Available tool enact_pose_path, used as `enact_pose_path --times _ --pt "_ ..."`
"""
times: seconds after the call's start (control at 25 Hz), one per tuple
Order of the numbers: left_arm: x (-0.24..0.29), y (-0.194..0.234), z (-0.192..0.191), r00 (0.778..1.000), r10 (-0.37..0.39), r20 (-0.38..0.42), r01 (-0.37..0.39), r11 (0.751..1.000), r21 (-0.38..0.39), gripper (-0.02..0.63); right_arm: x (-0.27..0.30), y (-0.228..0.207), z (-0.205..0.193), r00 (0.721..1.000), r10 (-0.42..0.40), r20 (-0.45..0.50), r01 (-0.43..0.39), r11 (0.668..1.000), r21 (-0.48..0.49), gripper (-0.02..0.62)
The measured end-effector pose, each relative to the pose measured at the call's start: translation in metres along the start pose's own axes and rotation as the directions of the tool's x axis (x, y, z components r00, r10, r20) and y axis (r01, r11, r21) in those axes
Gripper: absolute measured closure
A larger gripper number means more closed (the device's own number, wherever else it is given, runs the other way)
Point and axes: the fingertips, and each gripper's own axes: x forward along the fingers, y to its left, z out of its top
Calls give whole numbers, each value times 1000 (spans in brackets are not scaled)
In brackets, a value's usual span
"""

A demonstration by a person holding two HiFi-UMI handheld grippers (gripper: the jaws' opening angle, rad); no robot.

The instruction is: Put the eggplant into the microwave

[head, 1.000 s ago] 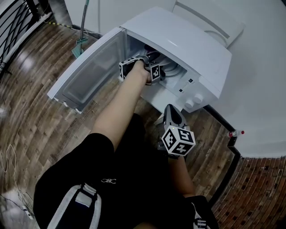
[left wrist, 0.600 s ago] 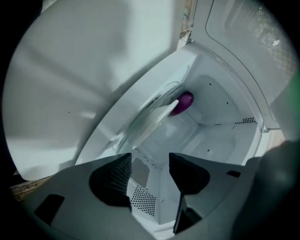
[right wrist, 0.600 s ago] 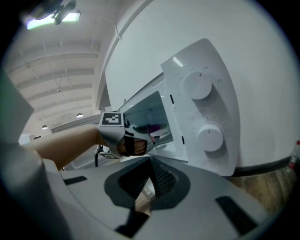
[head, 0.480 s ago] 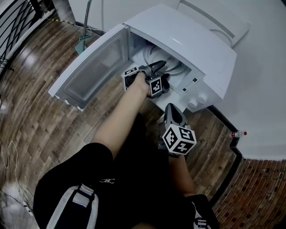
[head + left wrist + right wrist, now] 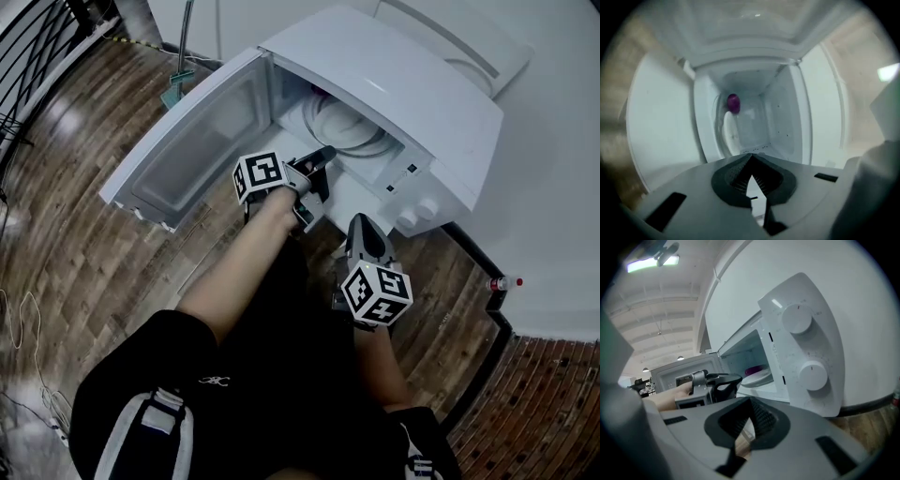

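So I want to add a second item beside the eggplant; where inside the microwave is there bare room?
The plate looks bare on its control-panel side; the eggplant sits at its door-hinge edge. The mouth of the microwave is crowded: the left gripper, jaws just closed on nothing, hangs there, with the right gripper near the knobs.

open hall: high strip-lit ceiling (image 5: pixel 661 310)

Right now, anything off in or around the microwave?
Nothing is spilled or damaged. The eggplant lies inside the microwave, but well off-centre, at the back edge of the plate rather than in the middle. The door stands wide open.
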Motion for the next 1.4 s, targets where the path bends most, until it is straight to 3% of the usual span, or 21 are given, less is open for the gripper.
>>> enact_pose_path --times 0.04,0.08,0.12,0.24,0.4,0.44,0.48,0.52,0.6,0.68,0.88,0.96,1.16,1.28,1.4 --pt "-5 -5 4 1000 5 21 -8 990 140 606 1 0 1 1000 3 4 -3 1000 -2 581" --pt "-10 -11 8 999 17 44 -29 958 286 606 3 0 1 1000 7 7 -7 1000 -4 583" --pt "-15 -16 11 997 34 64 -59 902 428 606 4 1 1 1000 11 10 -11 1000 -6 581" --pt "-26 -34 11 993 64 100 -117 669 734 607 10 3 6 999 24 28 -23 1000 -21 582" --pt "-39 -52 1 992 62 114 -129 341 931 607 20 9 16 997 35 67 -30 997 -73 582" --pt "-41 -54 -1 991 70 114 -129 278 952 607 23 11 18 996 42 76 -36 996 -83 583" --pt "-43 -55 -2 990 80 115 -131 233 964 607 26 14 20 995 51 84 -44 995 -92 582" --pt "-45 -57 -2 989 87 120 -135 205 969 607 29 17 22 994 62 93 -53 994 -100 582" --pt "-50 -61 1 986 92 140 -155 179 972 607 35 24 27 990 82 112 -69 990 -122 582" --pt "-53 -68 7 981 99 167 -183 183 966 607 39 33 37 987 94 134 -73 986 -151 583" --pt "-60 -99 17 967 193 168 -216 264 940 607 30 60 87 987 105 121 -89 987 -131 583" --pt "-62 -138 23 963 210 171 -226 276 934 607 19 73 126 988 103 112 -89 988 -125 583" --pt "-54 -272 40 956 230 184 -245 273 930 607 -18 93 252 993 61 102 -49 992 -114 583" --pt "-48 -359 47 956 243 166 -227 251 941 607 -48 108 332 994 28 108 -17 994 -107 583" --pt "-41 -429 45 958 256 126 -194 262 945 607 -80 121 395 995 13 104 -5 997 -79 583"
